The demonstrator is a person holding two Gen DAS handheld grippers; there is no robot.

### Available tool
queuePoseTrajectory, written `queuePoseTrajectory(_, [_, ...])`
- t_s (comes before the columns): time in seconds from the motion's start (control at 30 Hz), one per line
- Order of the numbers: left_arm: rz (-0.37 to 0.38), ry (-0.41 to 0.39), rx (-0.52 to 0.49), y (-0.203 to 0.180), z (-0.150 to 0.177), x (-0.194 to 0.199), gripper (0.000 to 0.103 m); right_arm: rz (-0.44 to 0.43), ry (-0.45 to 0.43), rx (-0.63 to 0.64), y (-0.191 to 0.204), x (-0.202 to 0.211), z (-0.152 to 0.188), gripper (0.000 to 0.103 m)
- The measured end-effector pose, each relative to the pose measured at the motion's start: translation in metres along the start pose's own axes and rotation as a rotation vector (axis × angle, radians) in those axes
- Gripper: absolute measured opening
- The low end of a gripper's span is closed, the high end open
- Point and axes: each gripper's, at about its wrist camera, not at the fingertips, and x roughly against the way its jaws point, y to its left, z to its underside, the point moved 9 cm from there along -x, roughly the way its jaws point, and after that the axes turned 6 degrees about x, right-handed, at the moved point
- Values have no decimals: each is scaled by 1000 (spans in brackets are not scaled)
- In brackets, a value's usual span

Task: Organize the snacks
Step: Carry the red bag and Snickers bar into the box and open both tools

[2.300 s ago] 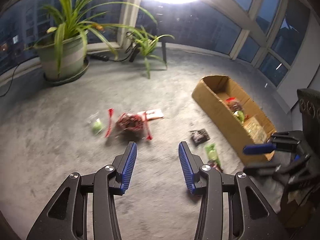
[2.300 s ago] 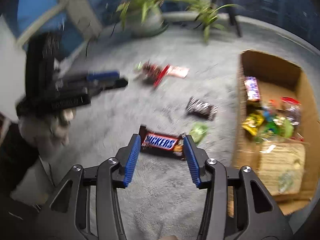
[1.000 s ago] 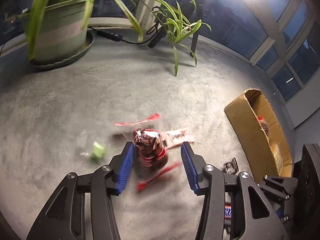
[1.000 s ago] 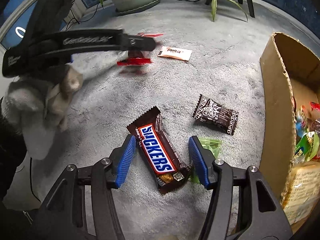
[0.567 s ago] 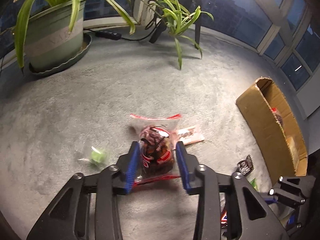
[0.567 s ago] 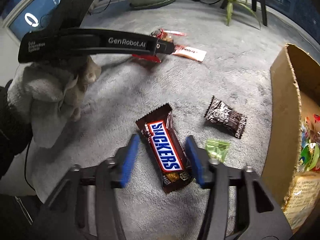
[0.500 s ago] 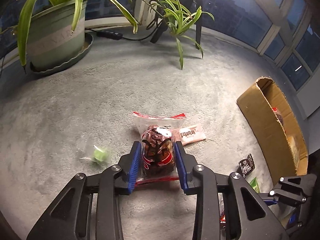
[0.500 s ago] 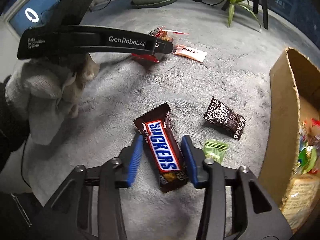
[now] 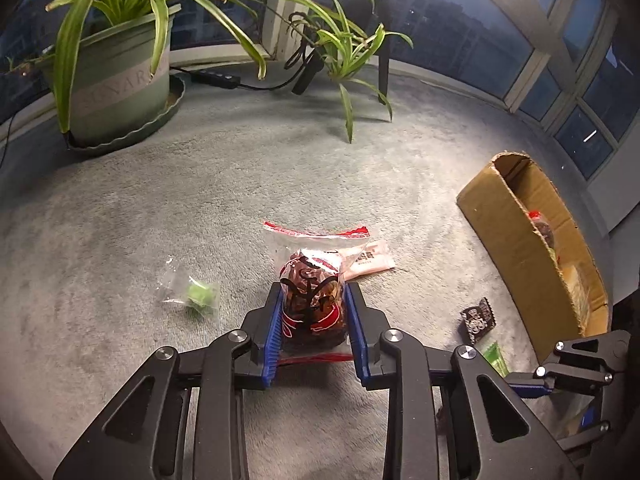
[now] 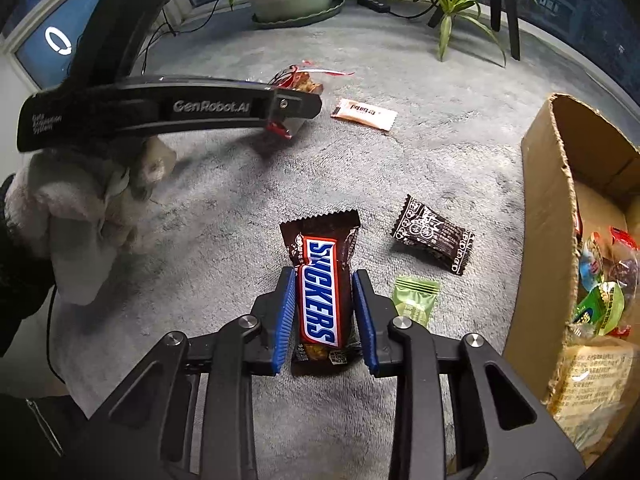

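While both tools are busy: two snacks are gripped at once, and neither has reached the box.
Right gripper (image 10: 324, 316): clenched on the Snickers bar (image 10: 320, 292), blue pads pressing its long sides; whether the bar is lifted off the carpet (image 10: 248, 208) I cannot tell.
Left gripper (image 9: 314, 320): closed around the clear bag of dark red-brown snacks (image 9: 314, 300), the bag's red-edged top standing up past the fingertips.
Loose beside the right gripper: a green packet (image 10: 414, 300) just right of the Snickers, then a dark brown patterned packet (image 10: 434, 234) a little farther on.
Loose beside the left gripper: a small clear wrapper with a green sweet (image 9: 194, 294) to its left.
Farther out: a pale pink sachet (image 10: 364, 114), lying just behind the held bag.
Cardboard box (image 10: 548, 216): at the carpet's right side, already holding several wrapped snacks.
Done, by my reading: some snacks are boxed.
Left, by my reading: the two held items and four loose ones have to go in, so roughly midway.
Far edge: potted plants (image 9: 116, 68) by the windows, no part of the job.
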Motion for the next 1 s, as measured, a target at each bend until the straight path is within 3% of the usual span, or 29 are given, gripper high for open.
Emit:
queuePoseTrajectory(0.5, [42, -57, -19, -28, -9, 32, 28, 12, -127, -46, -17, 63, 1, 30])
queuePoseTrajectory(1.0, [137, -99, -87, -119, -28, 34, 28, 125, -237, -183, -126, 131, 2, 30])
